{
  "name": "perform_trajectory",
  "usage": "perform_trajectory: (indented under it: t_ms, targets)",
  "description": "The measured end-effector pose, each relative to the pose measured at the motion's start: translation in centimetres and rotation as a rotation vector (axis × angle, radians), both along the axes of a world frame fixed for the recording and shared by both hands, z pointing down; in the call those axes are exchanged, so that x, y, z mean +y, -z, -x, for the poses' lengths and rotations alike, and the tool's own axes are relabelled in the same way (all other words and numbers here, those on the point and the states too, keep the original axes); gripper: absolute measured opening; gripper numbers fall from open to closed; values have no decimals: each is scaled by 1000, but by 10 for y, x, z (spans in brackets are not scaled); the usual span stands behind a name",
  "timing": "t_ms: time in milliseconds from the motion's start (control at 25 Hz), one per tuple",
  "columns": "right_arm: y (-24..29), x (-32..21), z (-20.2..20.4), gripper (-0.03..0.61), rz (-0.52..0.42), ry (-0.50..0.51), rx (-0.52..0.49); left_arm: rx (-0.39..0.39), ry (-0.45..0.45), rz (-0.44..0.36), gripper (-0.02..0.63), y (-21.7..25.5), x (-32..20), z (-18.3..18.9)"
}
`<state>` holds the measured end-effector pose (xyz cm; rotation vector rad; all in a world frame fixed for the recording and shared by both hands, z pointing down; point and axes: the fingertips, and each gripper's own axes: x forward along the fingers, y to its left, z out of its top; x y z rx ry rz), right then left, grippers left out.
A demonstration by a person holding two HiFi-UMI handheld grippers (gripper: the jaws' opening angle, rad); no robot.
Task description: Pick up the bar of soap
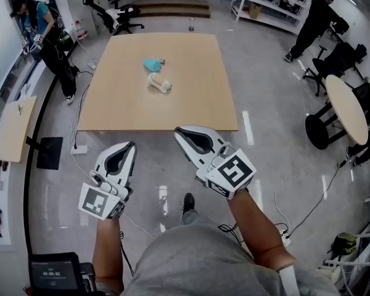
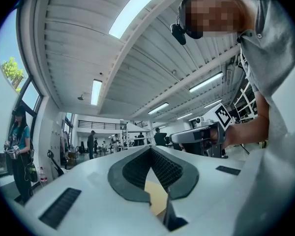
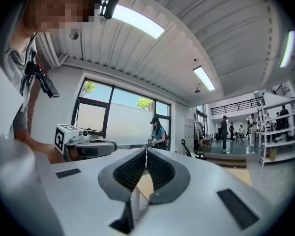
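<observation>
Soap: the bar of soap (image 1: pixel 159 83) is taken to be the pale oblong piece lying near the middle of the surface (image 1: pixel 197 103). A teal piece (image 1: pixel 152 65) lies just beyond it, and which of the two is the soap cannot be settled at this size.
Direction: the soap is found ahead of both tongs, well apart from them, past the near edge of the surface.
Long axis: it is judged to slant from far-left to near-right in the head view.
Left tongs (image 1: pixel 131 146): closed tip to tip, with nothing held.
Right tongs (image 1: pixel 178 131): closed, with nothing held. These are judged the nearer, as the tip is close to the near edge.
Coming move: a forward reach and opened jaws would be needed, set across the slant.
Views: the soap is shown in the head view only. In the gripper views the met jaws are shown, with a tan sliver seen through the gap beneath.
</observation>
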<state>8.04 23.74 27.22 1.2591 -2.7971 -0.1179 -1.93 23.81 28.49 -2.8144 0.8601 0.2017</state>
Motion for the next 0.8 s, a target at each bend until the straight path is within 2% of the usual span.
perform_trajectory:
  t_ms: [320,480,800]
  targets:
    - [-10,-95,-48,8,22,69,-18,-25,36,24,5,-11,-87,-55]
    - [-12,-131,-67,8,24,91,-31,-47,54,35,5,-17,-113,-75]
    - [-27,-189,-69,8,71,109,-55,-75,64,65,6,-26,-165,-78]
